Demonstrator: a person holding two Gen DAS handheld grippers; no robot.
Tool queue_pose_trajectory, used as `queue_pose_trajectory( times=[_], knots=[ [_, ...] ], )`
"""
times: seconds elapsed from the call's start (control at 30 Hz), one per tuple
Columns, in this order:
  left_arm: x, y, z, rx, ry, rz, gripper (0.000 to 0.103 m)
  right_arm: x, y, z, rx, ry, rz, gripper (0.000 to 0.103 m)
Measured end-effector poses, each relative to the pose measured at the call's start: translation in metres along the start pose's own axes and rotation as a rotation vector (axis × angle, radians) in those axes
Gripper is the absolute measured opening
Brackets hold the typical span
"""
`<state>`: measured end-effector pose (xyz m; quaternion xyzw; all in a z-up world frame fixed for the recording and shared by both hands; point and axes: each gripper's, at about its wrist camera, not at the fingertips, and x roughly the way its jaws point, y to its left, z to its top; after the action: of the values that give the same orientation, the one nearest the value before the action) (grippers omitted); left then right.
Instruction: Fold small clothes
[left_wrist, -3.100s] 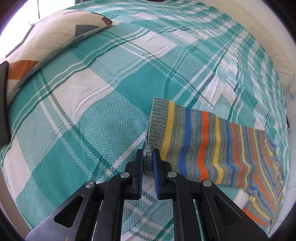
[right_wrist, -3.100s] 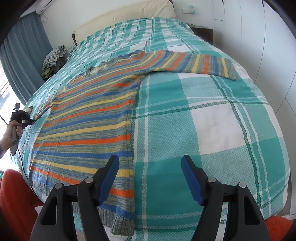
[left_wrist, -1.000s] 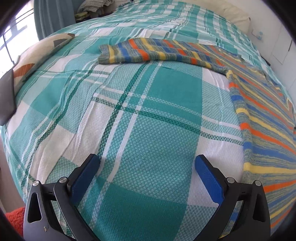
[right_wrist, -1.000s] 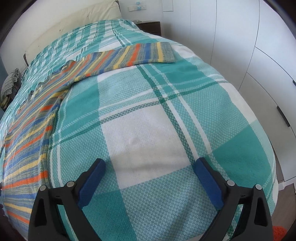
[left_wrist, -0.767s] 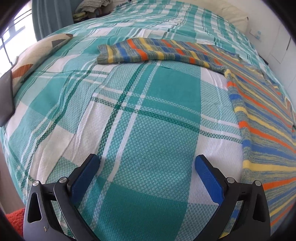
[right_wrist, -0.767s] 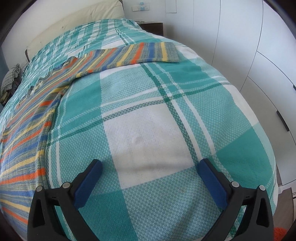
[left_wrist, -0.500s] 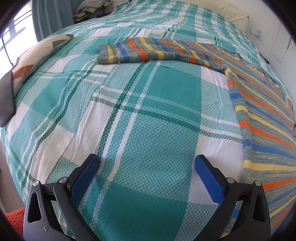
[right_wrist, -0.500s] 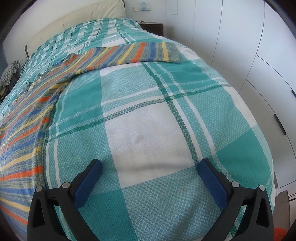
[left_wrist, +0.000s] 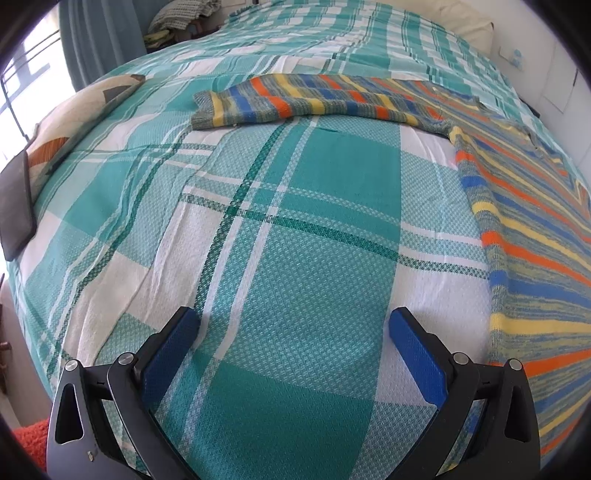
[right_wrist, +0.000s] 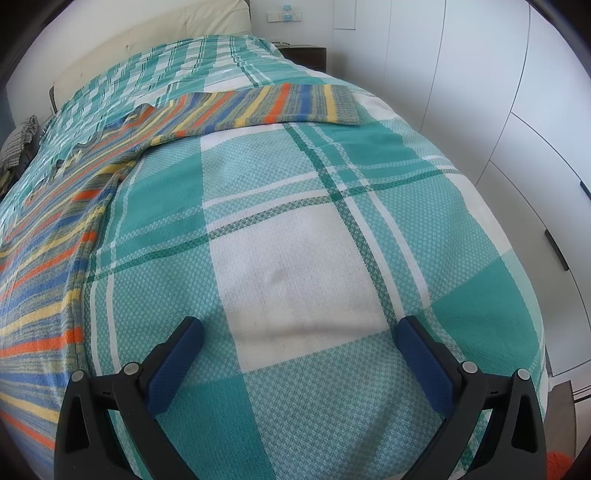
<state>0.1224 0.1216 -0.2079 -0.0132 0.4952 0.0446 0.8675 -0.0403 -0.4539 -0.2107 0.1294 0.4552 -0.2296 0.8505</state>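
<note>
Striped knit in orange, blue, yellow and grey forms the sweater (left_wrist: 524, 221), which lies flat on the teal plaid bedspread (left_wrist: 295, 258) with its sleeves extended sideways; this layout is judged to be the spread-out starting position for folding.

Left wrist view: the left gripper (left_wrist: 293, 328) hangs above bare bedspread with its blue pads (left_wrist: 170, 350) spread wide, gripping nothing. The sweater body lies to the gripper's right, its side edge just beside the right-hand pad. One sleeve (left_wrist: 295, 99) extends across the far field, well apart from the fingertips. A patterned pillow (left_wrist: 66, 125) rests at the left edge.

Right wrist view: the right gripper (right_wrist: 295, 330) is likewise spread wide and empty over the bedspread. The sweater body lies to its left; the other sleeve (right_wrist: 280, 105) lies ahead, well apart, its cuff toward the white cabinets (right_wrist: 517, 110). Each sleeve is judged the nearest fold target.
</note>
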Motion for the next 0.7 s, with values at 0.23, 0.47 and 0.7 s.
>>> queue_pose_trajectory(
  times=[0.23,0.47,0.7],
  knots=[
    [-0.0001,-0.0008,-0.0011,0.014,0.001,0.006,0.103,-0.0001,0.0003,-0.0005,0.000,-0.001,-0.002,0.103],
    [0.0006,-0.0029,-0.0013,0.019,0.001,0.023,0.103,-0.0002,0.0004,-0.0005,0.000,-0.001,-0.002,0.103],
    [-0.0001,-0.0042,-0.0031,0.025,-0.015,0.027,0.103,-0.0003,0.0004,-0.0008,0.000,-0.002,-0.002,0.103]
  ],
)
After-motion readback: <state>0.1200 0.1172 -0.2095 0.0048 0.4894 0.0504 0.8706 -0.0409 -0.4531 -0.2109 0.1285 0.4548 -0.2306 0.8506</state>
